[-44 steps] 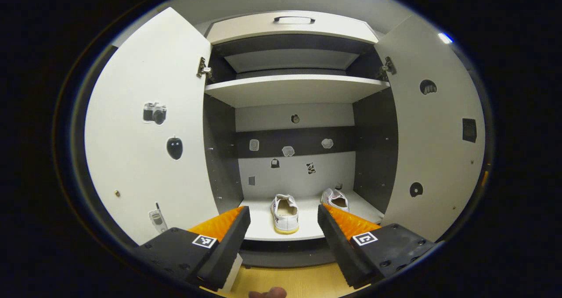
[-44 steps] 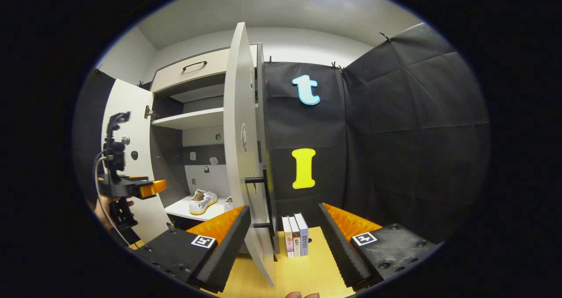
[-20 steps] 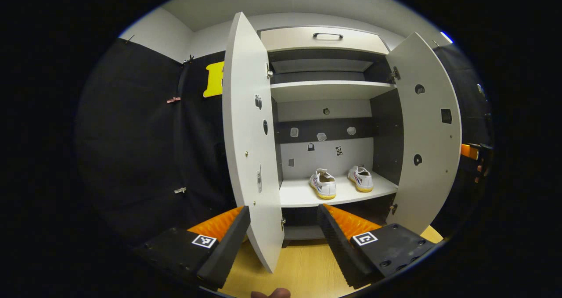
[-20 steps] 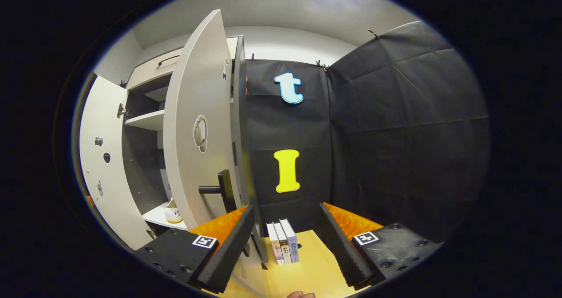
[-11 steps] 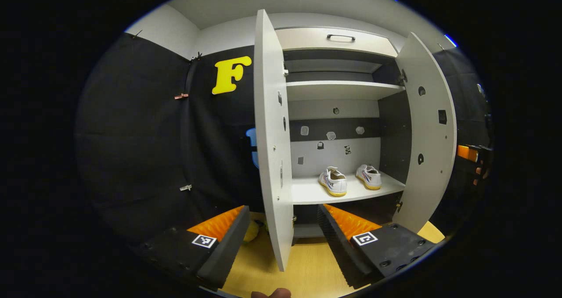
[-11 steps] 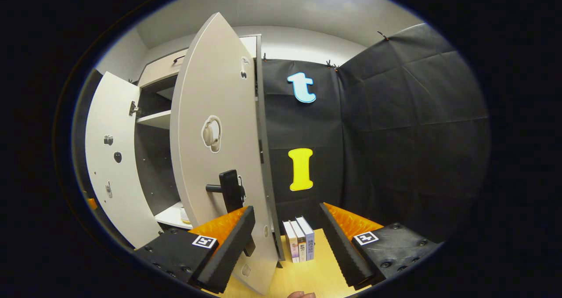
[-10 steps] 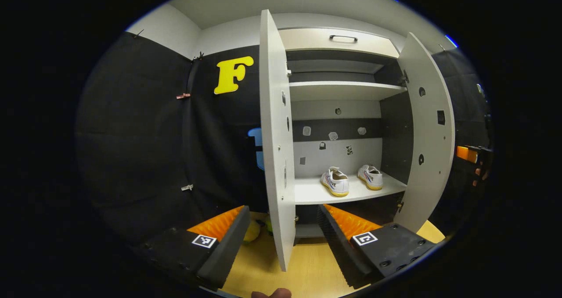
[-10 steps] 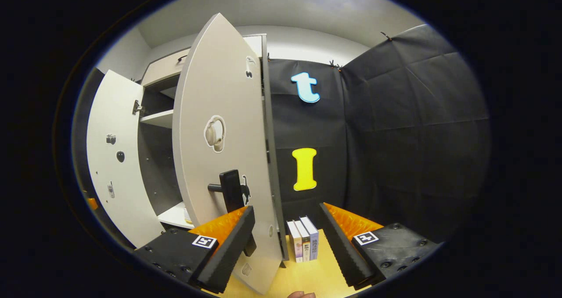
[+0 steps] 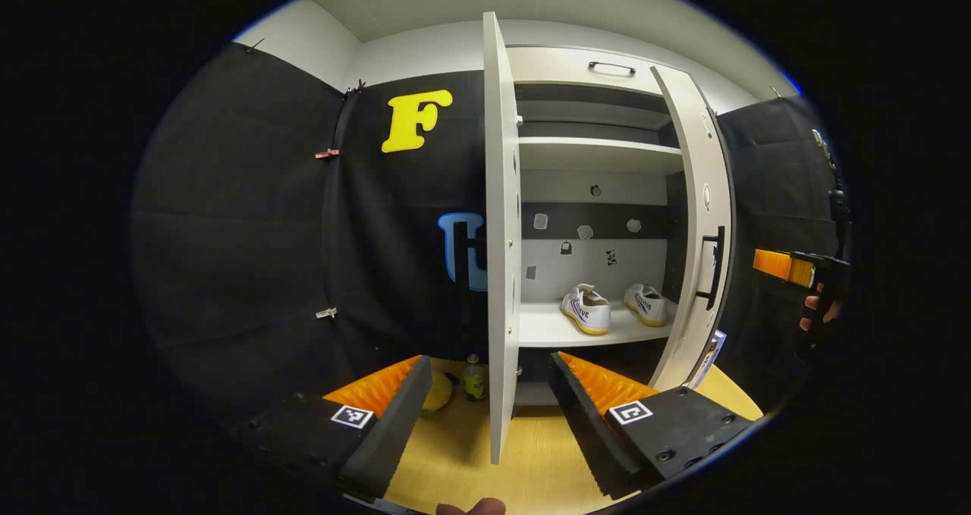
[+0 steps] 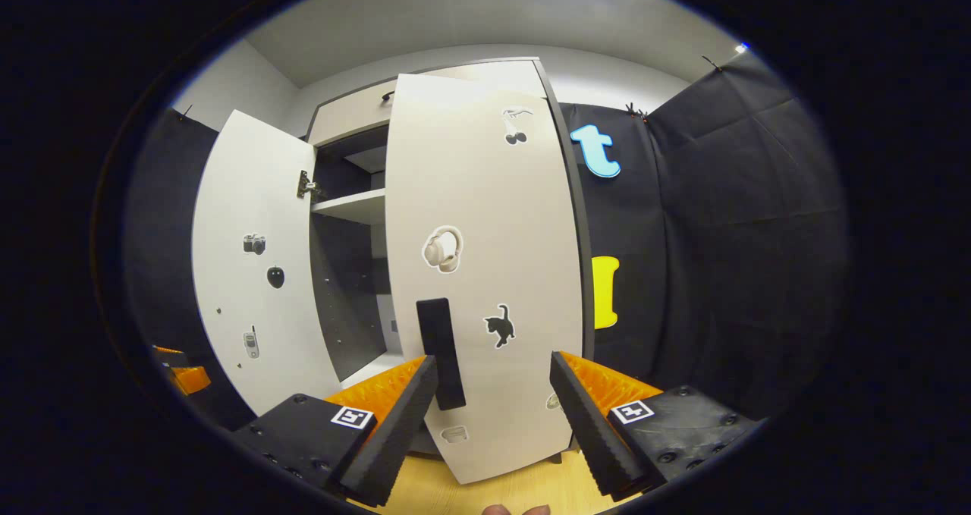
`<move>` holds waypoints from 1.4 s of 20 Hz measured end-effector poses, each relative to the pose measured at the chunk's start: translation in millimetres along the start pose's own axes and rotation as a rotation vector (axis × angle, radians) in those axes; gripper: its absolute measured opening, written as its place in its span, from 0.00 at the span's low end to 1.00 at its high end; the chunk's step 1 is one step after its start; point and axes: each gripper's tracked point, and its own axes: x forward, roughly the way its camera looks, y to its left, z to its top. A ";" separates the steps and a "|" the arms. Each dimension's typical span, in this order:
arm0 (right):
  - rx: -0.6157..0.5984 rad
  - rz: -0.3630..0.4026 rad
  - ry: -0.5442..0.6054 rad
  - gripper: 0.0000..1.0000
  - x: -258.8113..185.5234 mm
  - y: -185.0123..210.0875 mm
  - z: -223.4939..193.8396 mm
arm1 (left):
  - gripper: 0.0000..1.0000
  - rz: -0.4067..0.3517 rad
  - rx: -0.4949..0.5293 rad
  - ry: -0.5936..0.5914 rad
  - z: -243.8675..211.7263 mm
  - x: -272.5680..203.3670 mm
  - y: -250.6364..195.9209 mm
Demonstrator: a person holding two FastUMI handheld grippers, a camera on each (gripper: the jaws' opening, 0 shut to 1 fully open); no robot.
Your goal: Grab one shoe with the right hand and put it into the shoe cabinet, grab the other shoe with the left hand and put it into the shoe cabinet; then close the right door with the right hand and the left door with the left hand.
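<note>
Two white shoes, one [image 9: 586, 310] to the left of the other [image 9: 646, 304], stand on the lower shelf [image 9: 542, 329] inside the shoe cabinet. The left door [image 9: 497, 234] points edge-on at my left gripper [image 9: 489, 371], which is open, its fingers on either side of that edge. The right door [image 10: 485, 272] is swung partway shut, its outer face and black handle [image 10: 440, 352] just ahead of my open right gripper [image 10: 493, 371]. That right gripper [image 9: 789, 266] and the hand [image 9: 819, 310] holding it also show at the far right of the left gripper view.
A green bottle [image 9: 474, 378] and a yellow object [image 9: 438, 394] sit on the wooden floor [image 9: 531, 469] left of the cabinet. Books [image 9: 709, 359] stand by the right door's foot. A drawer [image 9: 584, 67] tops the cabinet. Black cloth walls [image 9: 243, 219] close in both sides.
The right door has swung well toward shut, with my right gripper following its outer face. My left gripper has shifted left, so the left door now shows edge-on.
</note>
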 end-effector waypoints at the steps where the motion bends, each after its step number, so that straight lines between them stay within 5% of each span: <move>1: 0.008 0.020 0.011 0.98 -4.9 9.8 -3.1 | 0.97 0.002 0.002 -0.003 -0.6 1.7 4.8; 14: 0.049 0.038 0.075 0.98 -49.3 33.2 -28.4 | 0.97 0.086 -0.011 -0.065 24.0 76.3 97.6; 28: 0.027 0.001 0.050 0.98 -58.7 -0.8 -8.0 | 0.92 0.067 0.003 -0.084 30.4 95.3 65.4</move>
